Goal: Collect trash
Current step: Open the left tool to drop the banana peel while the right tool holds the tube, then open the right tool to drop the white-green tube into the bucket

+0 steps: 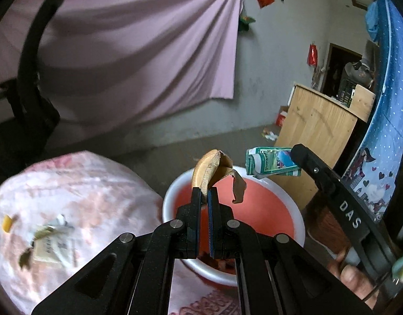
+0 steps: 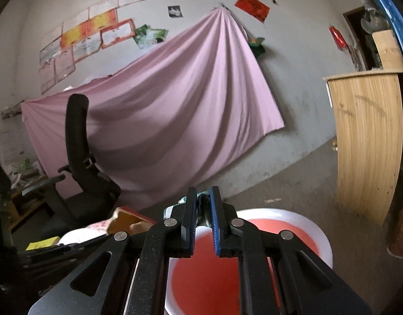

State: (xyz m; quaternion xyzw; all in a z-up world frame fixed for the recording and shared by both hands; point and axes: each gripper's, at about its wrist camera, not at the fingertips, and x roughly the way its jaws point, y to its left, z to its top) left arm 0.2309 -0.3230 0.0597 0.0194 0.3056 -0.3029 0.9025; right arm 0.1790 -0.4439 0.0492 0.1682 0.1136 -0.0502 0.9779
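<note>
My left gripper (image 1: pixel 205 193) is shut on a brown banana peel (image 1: pixel 214 170) and holds it above a basin (image 1: pixel 298 220) with a white rim and red inside. My right gripper (image 2: pixel 202 197) is shut on a crushed green and white drink carton (image 2: pixel 201 208), also above the basin (image 2: pixel 324 241). The carton (image 1: pixel 272 161) shows in the left wrist view at the tip of the right gripper, to the right of the peel. The peel (image 2: pixel 125 220) shows at the left in the right wrist view.
A round table with a pink floral cloth (image 1: pixel 70 210) lies left of the basin, with paper scraps (image 1: pixel 47 244) and a yellow bit (image 1: pixel 6 223) on it. A black office chair (image 2: pixel 80 162) stands at left. A wooden cabinet (image 2: pixel 366 141) stands at right. A pink sheet (image 2: pixel 162 110) hangs on the wall.
</note>
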